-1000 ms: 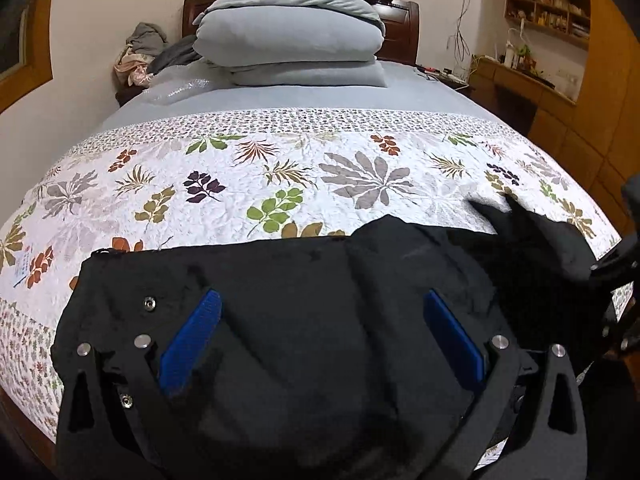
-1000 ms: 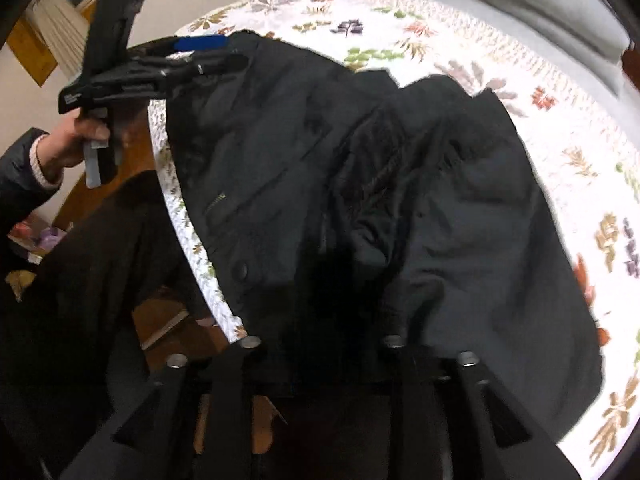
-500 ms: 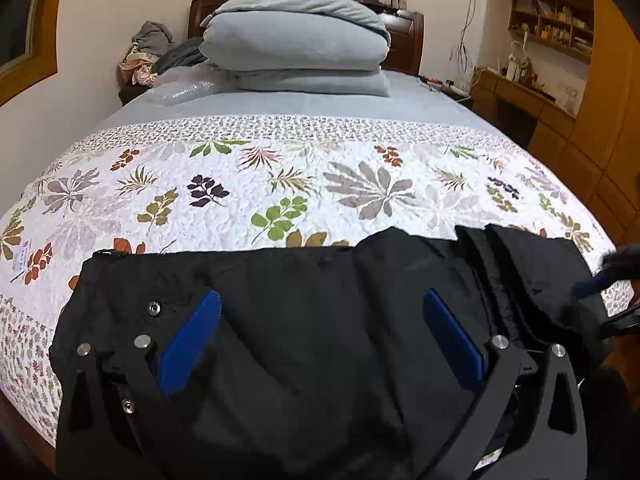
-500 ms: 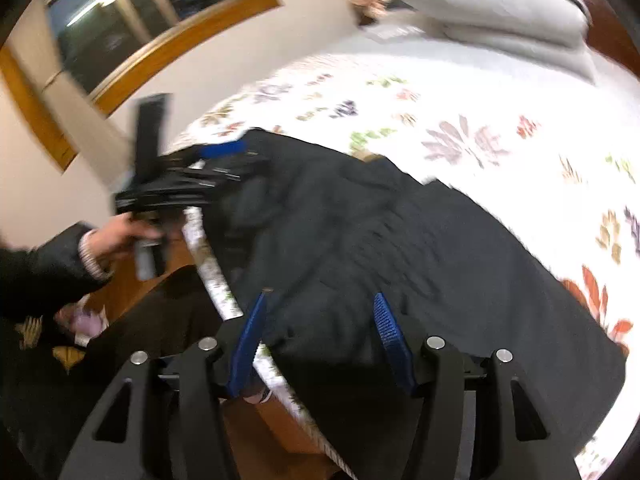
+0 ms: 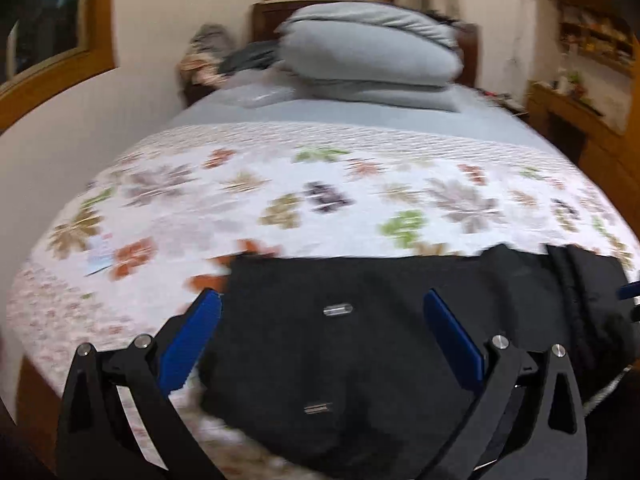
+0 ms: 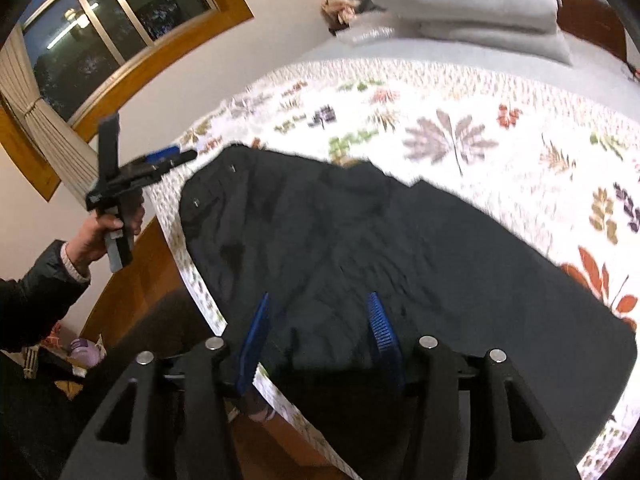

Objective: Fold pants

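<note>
Black pants (image 5: 360, 344) lie folded across the near edge of a floral quilt (image 5: 280, 200), with metal snaps showing. My left gripper (image 5: 320, 296) hovers open over their left end, and its left pad (image 5: 192, 336) sits past the cloth over the quilt. In the right wrist view the pants (image 6: 360, 240) spread flat. My right gripper (image 6: 318, 298) hangs above their near edge with its jaws opening; the cloth lies below them and is not pinched. A hand (image 6: 104, 228) holds the left gripper (image 6: 168, 160) at the pants' far corner.
Grey pillows (image 5: 372, 60) and a heap of clothes (image 5: 208, 52) are at the head of the bed. Wooden desk and shelves (image 5: 580, 120) stand along the right. A window (image 6: 100, 32) is on the left wall. The bed's wooden footboard (image 6: 140, 280) runs below the quilt's edge.
My right gripper let go of the pants, rose and spread its jaws, and the lifted flap now lies flat. My left gripper slid left to the pants' left end.
</note>
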### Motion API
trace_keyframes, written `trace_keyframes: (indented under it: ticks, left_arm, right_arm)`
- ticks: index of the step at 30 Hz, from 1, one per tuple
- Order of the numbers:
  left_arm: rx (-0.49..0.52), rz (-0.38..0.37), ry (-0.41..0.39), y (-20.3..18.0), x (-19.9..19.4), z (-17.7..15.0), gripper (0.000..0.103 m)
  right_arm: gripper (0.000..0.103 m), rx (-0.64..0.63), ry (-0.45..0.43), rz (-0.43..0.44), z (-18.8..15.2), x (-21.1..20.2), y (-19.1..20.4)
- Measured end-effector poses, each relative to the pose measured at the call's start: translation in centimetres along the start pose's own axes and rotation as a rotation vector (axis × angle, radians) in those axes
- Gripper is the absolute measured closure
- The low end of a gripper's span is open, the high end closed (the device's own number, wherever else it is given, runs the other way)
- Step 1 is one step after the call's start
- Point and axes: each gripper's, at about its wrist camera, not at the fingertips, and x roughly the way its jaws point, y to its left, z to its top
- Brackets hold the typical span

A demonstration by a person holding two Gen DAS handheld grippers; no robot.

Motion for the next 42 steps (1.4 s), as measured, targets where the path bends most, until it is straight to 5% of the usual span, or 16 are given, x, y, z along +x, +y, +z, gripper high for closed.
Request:
trace_keyframes:
  ticks: [6,11,28,32,37,42]
  left_arm:
    - [-0.087,0.058,-0.002,4.8,-1.6,0.2,0.002]
    - [-0.143,-0.003,0.015,6.7,-0.9,0.0,0.002]
    - [-0.134,-0.016,0.113,10.1,6.0,-3.4,0.002]
    - [-0.199,-0.102,0.146,11.8,6.9,-4.9,0.002]
    - [-0.266,-0.19,0.133,13.0,5.1,-5.5,0.002]
    - [-0.476,-0.333,0.183,13.5,5.2,-7.9,0.002]
  right_arm:
    - [0.041,-0.128,-0.052,0.016,3.9,3.1,6.7]
    - [0.041,-0.202,-0.037,0.07,6.3,8.2,11.1]
    - [0.041,-0.152,0.105,-0.026,5.6,15.4,10.2]
    - [0.041,-0.157,0.17,-0.06,4.6,17.6,9.7]
    - [0.041,-0.151,0.129,-0.04,4.9,16.1,9.6]
    - [0.041,-0.157,0.097,-0.033,5.2,14.3,9.7]
